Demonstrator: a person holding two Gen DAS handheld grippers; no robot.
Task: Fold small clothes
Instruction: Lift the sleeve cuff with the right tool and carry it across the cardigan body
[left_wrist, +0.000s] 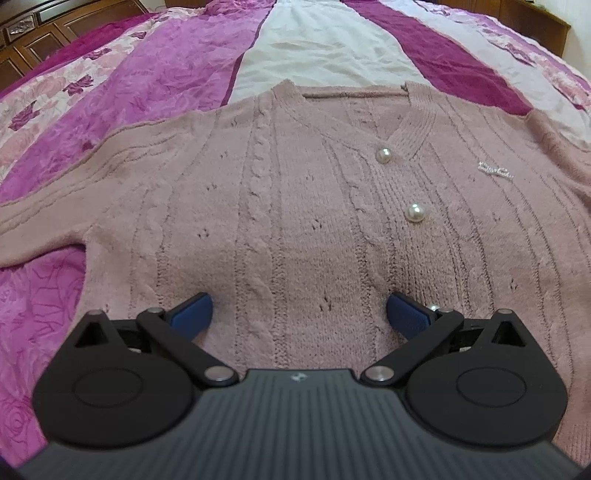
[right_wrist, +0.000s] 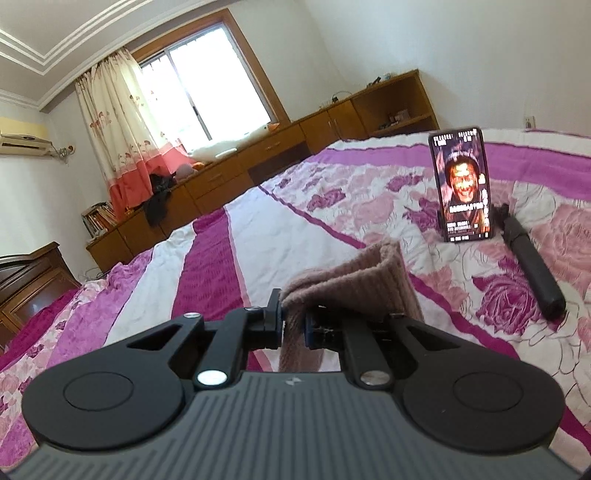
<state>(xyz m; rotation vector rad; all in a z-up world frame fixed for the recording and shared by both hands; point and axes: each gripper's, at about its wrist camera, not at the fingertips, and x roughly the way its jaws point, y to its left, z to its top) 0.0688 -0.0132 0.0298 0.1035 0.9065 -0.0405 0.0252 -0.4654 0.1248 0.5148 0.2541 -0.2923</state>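
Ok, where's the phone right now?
In the right wrist view, the phone stands upright on the bedspread, upper right, beside a black folded umbrella, beyond the gripped cardigan cuff.

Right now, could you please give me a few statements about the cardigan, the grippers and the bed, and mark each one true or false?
1. The left gripper is open above the dusty-pink cable-knit cardigan. True.
2. The right gripper is open and holds nothing. False: it is shut on a ribbed pink knit cuff.
3. Round pearl buttons run down the cardigan's front. True.
4. The cardigan is already folded into a neat square. False: it lies spread flat on the pink and magenta floral bedspread.
5. A lit black phone stands upright on the bedspread. True.
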